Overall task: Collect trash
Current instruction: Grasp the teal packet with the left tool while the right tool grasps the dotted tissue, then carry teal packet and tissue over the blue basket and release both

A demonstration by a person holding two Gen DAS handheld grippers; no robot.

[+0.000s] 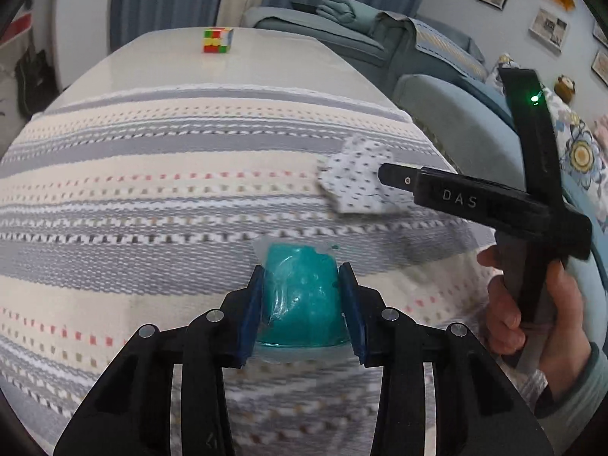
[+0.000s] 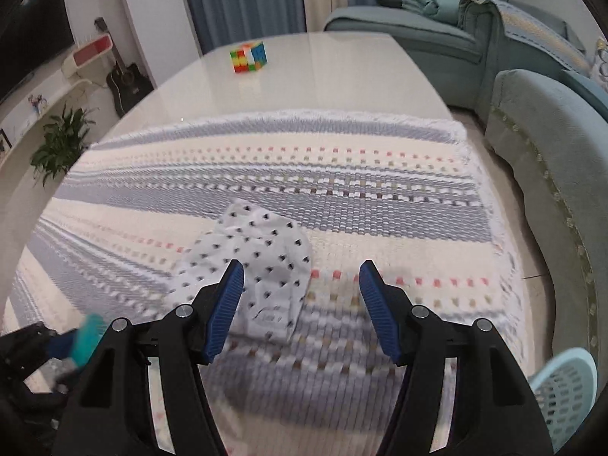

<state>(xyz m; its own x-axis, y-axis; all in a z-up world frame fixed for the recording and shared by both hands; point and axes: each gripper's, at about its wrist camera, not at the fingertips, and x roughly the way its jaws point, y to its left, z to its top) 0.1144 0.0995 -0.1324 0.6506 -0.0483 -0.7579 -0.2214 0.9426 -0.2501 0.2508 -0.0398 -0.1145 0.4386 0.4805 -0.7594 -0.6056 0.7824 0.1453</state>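
Occlusions, cut-offs

Your black right-hand tool (image 1: 475, 201) hides part of the white dotted paper wad (image 1: 353, 186); pale blue perforated plastic basket (image 2: 566, 387) clipped by frame edge.

Glossy table (image 2: 342, 76) carries striped cloth (image 2: 266, 174) and puzzle cube (image 2: 249, 57).

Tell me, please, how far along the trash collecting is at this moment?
Done: nothing visibly binned yet. In hand: the left gripper has its fingers against the teal plastic-wrapped piece on the striped cloth. The right gripper, open, hangs over the dotted white wrapper, not gripping it. Left: grasp it and drop both into the light blue basket.
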